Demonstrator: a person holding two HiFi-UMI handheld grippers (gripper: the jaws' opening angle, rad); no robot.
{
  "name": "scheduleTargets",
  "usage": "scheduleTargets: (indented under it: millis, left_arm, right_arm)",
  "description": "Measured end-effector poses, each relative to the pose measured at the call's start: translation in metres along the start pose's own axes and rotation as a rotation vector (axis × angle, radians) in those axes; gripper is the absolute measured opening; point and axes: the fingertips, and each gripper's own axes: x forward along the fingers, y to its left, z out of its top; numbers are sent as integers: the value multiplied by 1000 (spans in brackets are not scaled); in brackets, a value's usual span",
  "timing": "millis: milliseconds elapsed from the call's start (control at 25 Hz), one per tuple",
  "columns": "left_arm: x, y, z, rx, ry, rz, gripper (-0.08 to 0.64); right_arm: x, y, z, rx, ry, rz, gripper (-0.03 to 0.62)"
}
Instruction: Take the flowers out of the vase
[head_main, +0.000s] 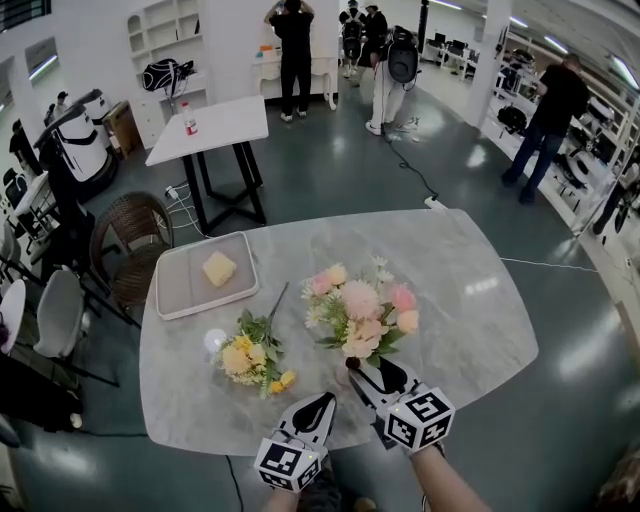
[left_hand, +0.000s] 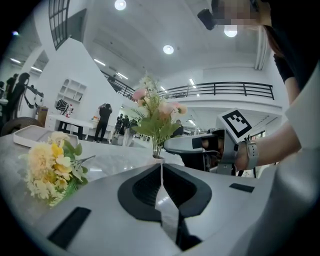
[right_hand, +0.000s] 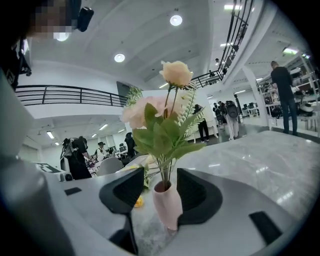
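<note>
A small pink vase (right_hand: 167, 207) stands on the marble table (head_main: 460, 300) near its front edge, holding a pink and cream bouquet (head_main: 362, 308). My right gripper (head_main: 368, 374) is open around the vase; in the right gripper view there is a gap on the left side, and the right pad sits close against it. A yellow bouquet (head_main: 252, 356) lies flat on the table to the left of the vase. My left gripper (head_main: 324, 402) is shut and empty, low over the table between the two bouquets. In the left gripper view its closed jaws point at the vase (left_hand: 157, 161), with the yellow flowers (left_hand: 50, 167) to the left.
A grey tray (head_main: 180, 292) with a yellow block (head_main: 218, 268) sits at the table's back left. A small white round object (head_main: 214, 340) lies beside the yellow bouquet. Chairs (head_main: 135, 235) stand left of the table, and a second table (head_main: 215, 125) and several people are behind it.
</note>
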Motion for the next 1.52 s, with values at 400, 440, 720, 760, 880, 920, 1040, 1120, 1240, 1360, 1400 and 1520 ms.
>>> scheduleTargets:
  millis: [400,440,720,760,880,920,1040,1120,1240,1360,1400,1520]
  left_arm:
    - [8,18,-7,-10,12,12,25]
    - [7,19,-8,-12,14,13,25]
    - [6,24,-11,-13,17,18,25]
    - [6,24,-11,-14,18,18,25]
    - [5,24,-14,-16,21,19,25]
    - [5,24,-14,-17,21,20,25]
    - [3,25,-13,-18,23,20,25]
    - [2,24,-13,-19,24,20,25]
    - [1,25,-16,-18,23,22,25]
    - [-1,30,-17,-17,24,27,25]
    - [-1,30,-16,-18,25,28,25]
    - [-2,32,-14,-18,24,33,25]
  right_arm:
    - [23,-10,-3,25,-1,-13,199]
    - [23,-11,-3,22,-5,-19,199]
    - [23,-14,-4,-11,-43,-61,185]
    - [22,-16,-3,-22,-51,-71,174]
    - [20,-16,-3,-68,-61,-96,148]
    - [20,-16,-3,-84,-61,-102,147]
    - [22,-12,0,-116,-63,-117,147]
    - [23,-10,0,-141,-69,-125,147]
    - [24,-10,-1,-165,-85,-138,105]
    - [24,-10,-1,-161,-107,-136,80]
    - [23,-10,0,-159,-114,-131,75]
    - [20,-8,5,-163,-143,-113,63]
